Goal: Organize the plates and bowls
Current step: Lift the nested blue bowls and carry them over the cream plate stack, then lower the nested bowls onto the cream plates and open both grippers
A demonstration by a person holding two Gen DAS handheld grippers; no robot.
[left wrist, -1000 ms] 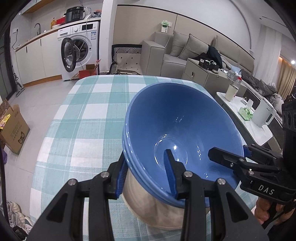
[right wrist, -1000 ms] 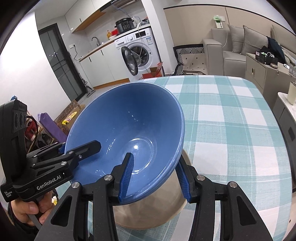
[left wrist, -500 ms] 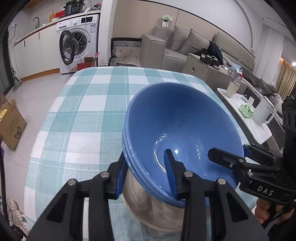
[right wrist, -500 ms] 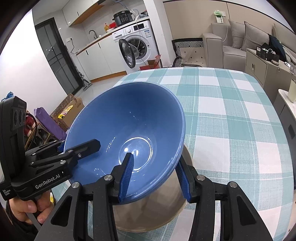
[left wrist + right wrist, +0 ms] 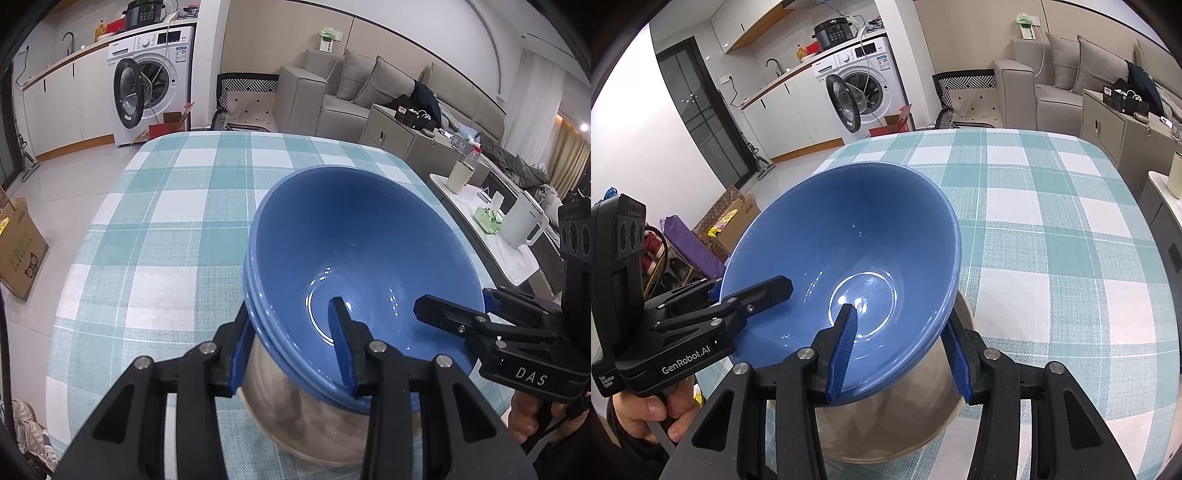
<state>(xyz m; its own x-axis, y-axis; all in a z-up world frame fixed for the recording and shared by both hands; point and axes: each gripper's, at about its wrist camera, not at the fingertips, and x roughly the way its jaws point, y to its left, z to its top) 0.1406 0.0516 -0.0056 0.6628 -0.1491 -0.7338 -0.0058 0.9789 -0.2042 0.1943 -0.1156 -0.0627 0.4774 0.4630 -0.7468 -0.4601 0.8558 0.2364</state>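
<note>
Stack of glossy blue ceramic bowls [image 5: 362,251], nested and seated in a wider beige bowl [image 5: 295,402] beneath, near the front edge of the table with the teal-and-white checked cloth [image 5: 177,206]. Left gripper [image 5: 291,343] clamped on the near left wall of the blue stack, one pad [image 5: 341,343] inside the top bowl, the other outside under the rims. Right gripper [image 5: 899,350] clamped likewise on the opposite wall, inner pad [image 5: 844,343] down towards the bowl's floor, outer pad against the outside. Neither pair of jaws fully closed: both pinching bowl wall.

Likely step: carrying or seating the blue stack with two grips at once. For a clean result:

- Keep both hands level with each other; a tilt could let the nested bowls slide apart.
- Hold even pressure; glazed ceramic is slick, and a slackened pad could let a rim slip.
- Check whether the beige bowl is meant to come along; from these views, impossible to tell whether it rests on the cloth or hangs lifted with the stack.
- Move slowly and away from the table's edge, with the floor close by on the left.
- Release only once the base sits flat, one side after the other.
</note>
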